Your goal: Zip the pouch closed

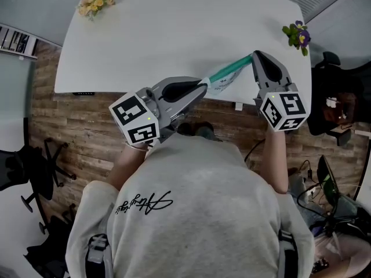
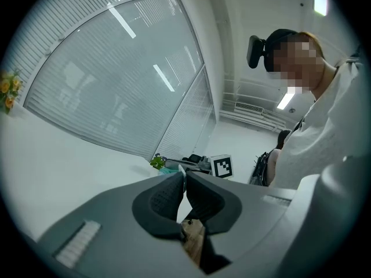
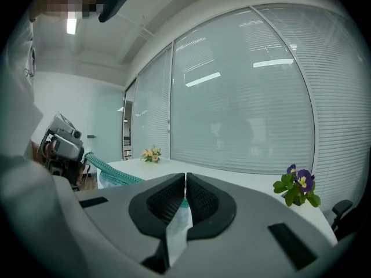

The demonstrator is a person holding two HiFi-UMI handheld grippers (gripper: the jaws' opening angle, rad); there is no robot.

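A clear pouch (image 1: 226,74) with a teal zipper band hangs stretched between my two grippers, above the near edge of the white table (image 1: 174,33). My left gripper (image 1: 202,86) is shut on the pouch's left end; in the left gripper view only a thin white sliver shows between the closed jaws (image 2: 185,176). My right gripper (image 1: 253,56) is shut on the pouch's right end. In the right gripper view (image 3: 185,179) clear film passes between the pads, and the teal band (image 3: 110,168) runs off to the left gripper (image 3: 62,146). I cannot see the zipper pull.
Yellow flowers (image 1: 96,1) lie at the table's far left corner and a purple flower plant (image 1: 298,36) stands at its right edge. Office chairs stand on the wooden floor, one at the left (image 1: 35,172) and one at the right (image 1: 333,106).
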